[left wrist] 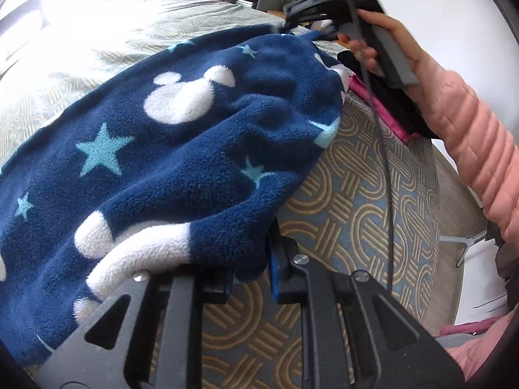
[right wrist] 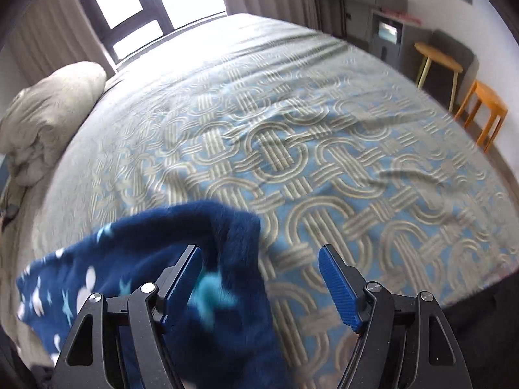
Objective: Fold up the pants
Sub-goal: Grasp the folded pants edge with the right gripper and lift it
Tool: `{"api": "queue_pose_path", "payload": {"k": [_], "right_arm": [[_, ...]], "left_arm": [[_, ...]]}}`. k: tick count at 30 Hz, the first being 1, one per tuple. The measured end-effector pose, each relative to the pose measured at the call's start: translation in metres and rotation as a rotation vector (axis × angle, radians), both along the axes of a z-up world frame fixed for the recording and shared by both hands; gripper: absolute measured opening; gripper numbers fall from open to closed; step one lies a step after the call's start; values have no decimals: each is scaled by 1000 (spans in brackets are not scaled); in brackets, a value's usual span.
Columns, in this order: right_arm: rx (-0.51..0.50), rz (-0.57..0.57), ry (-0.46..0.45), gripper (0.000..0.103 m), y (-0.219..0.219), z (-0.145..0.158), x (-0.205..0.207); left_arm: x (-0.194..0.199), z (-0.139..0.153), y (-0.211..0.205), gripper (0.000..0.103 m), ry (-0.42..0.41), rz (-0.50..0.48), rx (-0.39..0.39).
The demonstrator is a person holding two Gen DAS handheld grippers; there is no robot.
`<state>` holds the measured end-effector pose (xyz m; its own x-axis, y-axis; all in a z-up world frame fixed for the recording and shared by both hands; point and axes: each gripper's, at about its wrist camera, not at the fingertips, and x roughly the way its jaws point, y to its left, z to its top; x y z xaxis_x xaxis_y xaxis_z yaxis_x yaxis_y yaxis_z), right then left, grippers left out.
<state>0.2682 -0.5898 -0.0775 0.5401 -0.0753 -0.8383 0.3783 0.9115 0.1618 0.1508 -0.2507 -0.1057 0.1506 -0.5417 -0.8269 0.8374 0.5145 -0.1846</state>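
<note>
- My left tongs [left wrist: 249,278], nearest, are pressed together, pinching an edge of the navy fleece pants with white mouse heads and teal stars [left wrist: 181,149].
- From there the pants stretch up and away to my right tongs [left wrist: 293,27], held in a hand [left wrist: 389,42].
- My right tongs [right wrist: 259,275] stand spread; the pants [right wrist: 223,291] drape between their blue pads [right wrist: 337,288].
- Beyond lies the blue bedspread with interlocking arches [right wrist: 292,149].

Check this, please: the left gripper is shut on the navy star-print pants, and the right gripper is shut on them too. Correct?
No: the right wrist view shows the right gripper open, jaws wide apart, the pants loose between them.
</note>
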Motion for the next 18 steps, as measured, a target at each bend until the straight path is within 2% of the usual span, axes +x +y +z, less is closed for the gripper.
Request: {"api": "queue_pose_path", "payload": {"k": [1,2,5,7,9,10,12,14,16,17,18], "right_arm": [[35,0,10,26,-3,-4,5],[80,-18,37,14,-6,-10,9],[2,-105,-36,13,-8,3,8],[9,-155,-5,13,-23,-6,20],[66,-129,43,14,-29,-23,31],[41,-101,64,16,-25,-27,33],[-28,-70,67,23,-16,-19,26],[-23,-70,64,32,-10,-6,8],[-28,-97,23,52,-9,14,-21],[-45,-122,-1,69,-6,26,-41],[-59,-138,-19,76,-5,35,-58]], "left_arm": [[-2,1,0,18,-5,-5,3],[-7,3,-1,18,-11,-18,4],[-21,0,-4,19,-47,-79,28],[-24,-7,-9,18,-69,-89,53],[-21,-8,-8,19,-47,-69,34],[-19,-7,-5,19,-32,-60,20],[-15,-6,1,18,-4,-45,-1],[-12,-6,5,19,12,-36,-10],[-12,-4,5,19,13,-33,-13],[-13,-3,5,19,8,-32,-11],[-13,-4,3,20,5,-32,-9]]}}
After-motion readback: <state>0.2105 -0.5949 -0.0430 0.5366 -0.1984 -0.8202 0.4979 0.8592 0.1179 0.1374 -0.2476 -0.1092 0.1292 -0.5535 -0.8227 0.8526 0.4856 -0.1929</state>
